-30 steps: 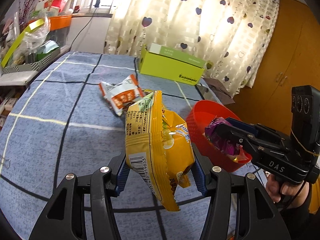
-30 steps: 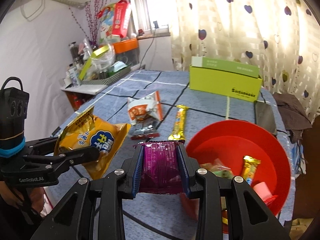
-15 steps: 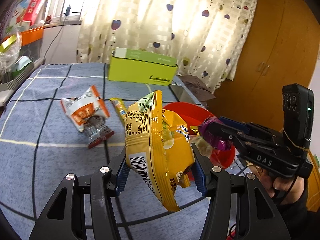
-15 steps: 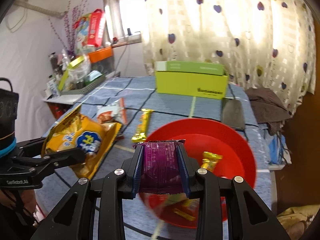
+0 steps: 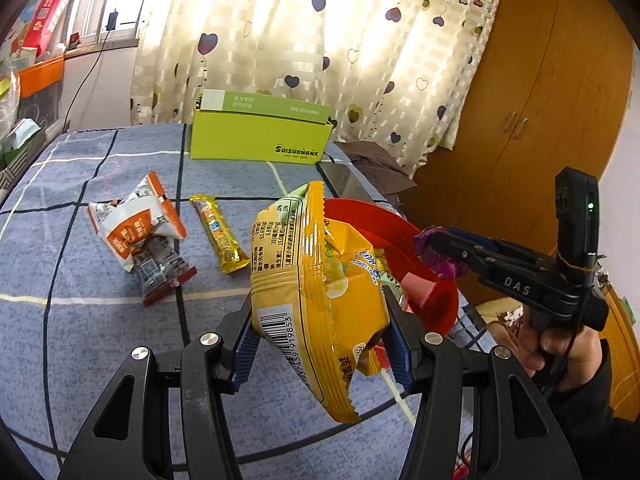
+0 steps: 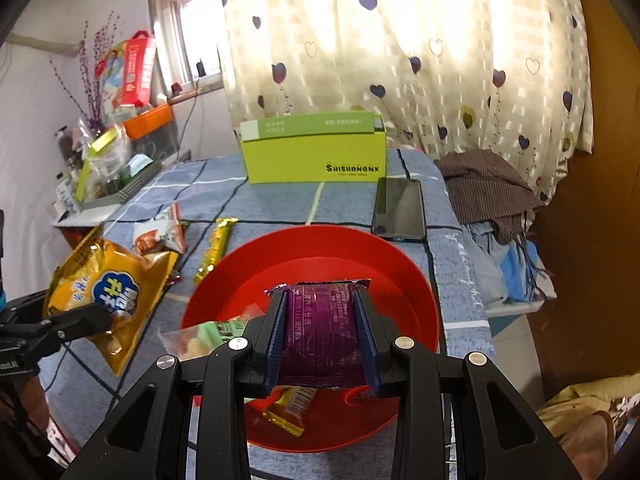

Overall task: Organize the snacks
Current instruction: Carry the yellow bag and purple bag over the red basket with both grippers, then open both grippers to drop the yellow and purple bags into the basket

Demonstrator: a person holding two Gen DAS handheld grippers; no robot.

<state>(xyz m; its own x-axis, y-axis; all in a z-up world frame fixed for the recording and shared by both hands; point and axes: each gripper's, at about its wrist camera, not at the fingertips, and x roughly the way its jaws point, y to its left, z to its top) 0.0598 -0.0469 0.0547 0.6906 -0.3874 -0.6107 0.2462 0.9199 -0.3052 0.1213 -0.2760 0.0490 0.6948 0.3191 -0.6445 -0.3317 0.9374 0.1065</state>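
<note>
A: Where do things stand?

B: The right gripper point(image 6: 323, 338) has its fingers clamped on a purple packet point(image 6: 323, 320), held above the red bowl point(image 6: 404, 264), which sits at the near right edge of the bench point(image 6: 280, 200). The left gripper point(image 5: 320, 344) is closed on a yellow chip bag point(image 5: 316, 280), held in the air just left of the bowl.

A: What else is loose?

B: A yellow candy bar point(image 5: 218, 234), an orange-and-white packet point(image 5: 134, 224) and a dark wrapper point(image 5: 160, 268) lie on the cloth to the left. A few small snacks are already in the bowl.

A: What could go wrong?

B: I'd say crowding. Both grippers are near the same bowl, so if both go in together they may knock each other or the rim. The bowl looks light and sits close to the bench edge, so a push from the left could tip it or slide it off.

A: And the chip bag?

B: It is puffy and held near its bottom, tilted. A loose squeeze could let it slip; a hard one might crush the chips. It is also large beside the bowl, so it may perch on the rim and fall out.

A: The phone?

B: The phone point(image 6: 399, 208) lies just beyond the bowl; a shoved bowl could hit it.
</note>
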